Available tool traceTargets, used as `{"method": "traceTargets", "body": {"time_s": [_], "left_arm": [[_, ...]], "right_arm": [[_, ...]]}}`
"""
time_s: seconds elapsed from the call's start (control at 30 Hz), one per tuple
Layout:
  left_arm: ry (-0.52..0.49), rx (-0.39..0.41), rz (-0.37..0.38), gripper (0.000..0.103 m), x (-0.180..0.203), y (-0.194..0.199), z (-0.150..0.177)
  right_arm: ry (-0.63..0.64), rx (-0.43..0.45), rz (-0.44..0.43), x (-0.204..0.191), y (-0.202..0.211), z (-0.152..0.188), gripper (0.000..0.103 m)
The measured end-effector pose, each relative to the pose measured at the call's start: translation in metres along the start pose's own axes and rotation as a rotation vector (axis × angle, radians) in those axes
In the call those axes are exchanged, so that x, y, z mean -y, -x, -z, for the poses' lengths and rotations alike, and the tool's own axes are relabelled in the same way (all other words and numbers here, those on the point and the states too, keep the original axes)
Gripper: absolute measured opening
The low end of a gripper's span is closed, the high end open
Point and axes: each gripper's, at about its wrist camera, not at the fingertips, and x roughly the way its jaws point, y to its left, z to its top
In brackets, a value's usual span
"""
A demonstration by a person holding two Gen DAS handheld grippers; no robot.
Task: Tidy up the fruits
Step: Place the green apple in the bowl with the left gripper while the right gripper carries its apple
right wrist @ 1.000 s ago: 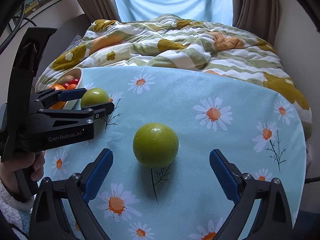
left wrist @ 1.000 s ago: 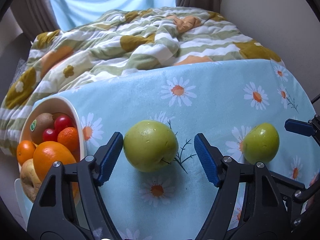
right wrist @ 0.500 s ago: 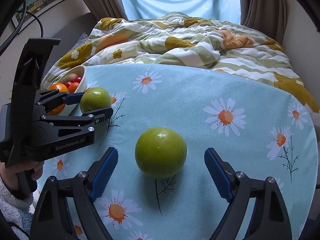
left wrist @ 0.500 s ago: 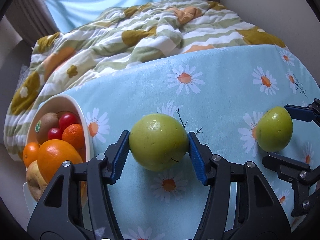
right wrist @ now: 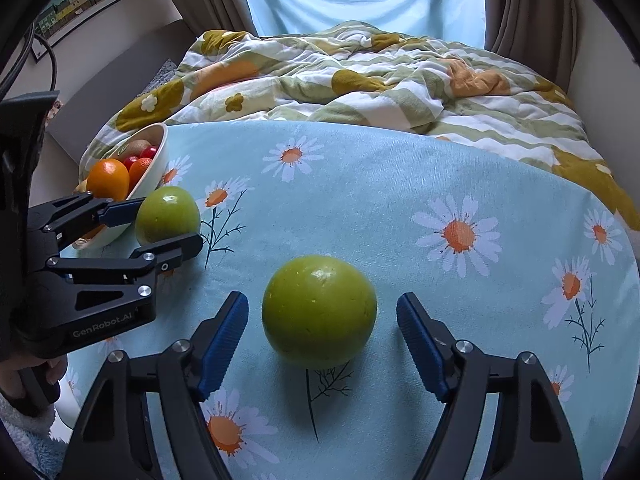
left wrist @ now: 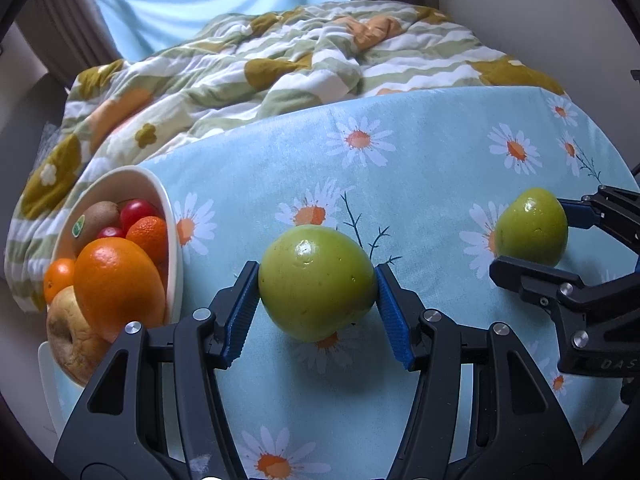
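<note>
Left hand-held gripper (left wrist: 316, 312) pinched one green apple (left wrist: 316, 282); right hand-held gripper (right wrist: 320, 340), just closing, hadn't touched 2nd apple (right wrist: 319, 316). Bowl (left wrist: 170, 216) w/ fruit at far left; both apples left to go.

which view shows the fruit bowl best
The left wrist view: the fruit bowl sits close, its oranges, kiwi and red fruits clear. In the right wrist view it is small, far left, partly behind the left gripper.

Green apples (left wrist: 316, 284); daisy-print blue tablecloth (left wrist: 420, 184)
</note>
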Motion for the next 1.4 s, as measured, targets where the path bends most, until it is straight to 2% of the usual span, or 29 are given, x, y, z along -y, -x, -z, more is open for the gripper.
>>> {"method": "traceTargets", "body": {"time_s": [0.03,0.07,0.37,0.67,0.87,1.07,1.4], "left_arm": [[0.005,0.000,0.006,0.063,0.000,0.001,0.002],[0.011,-0.001,0.011,0.063,0.001,0.002,0.003],[0.072,0.014,0.040,0.063,-0.001,0.030,0.012],[0.159,0.074,0.049,0.063,-0.023,0.085,0.013],[0.210,0.129,0.046,0.063,-0.056,0.113,0.016],[0.204,0.178,0.042,0.063,-0.103,0.128,0.013],[0.165,0.167,0.073,0.063,-0.191,0.111,0.003]], "right_arm": [[-0.001,-0.007,0.001,0.000,-0.001,0.001,0.052],[-0.001,-0.009,-0.002,-0.001,-0.001,0.001,0.049],[-0.005,0.015,0.017,-0.006,0.020,-0.005,0.049],[0.047,0.042,0.009,-0.027,0.053,-0.027,0.049],[0.085,0.060,-0.012,-0.057,0.065,-0.043,0.049],[0.084,0.100,-0.014,-0.097,0.069,-0.060,0.049],[0.010,0.128,0.008,-0.160,0.048,-0.092,0.049]]}}
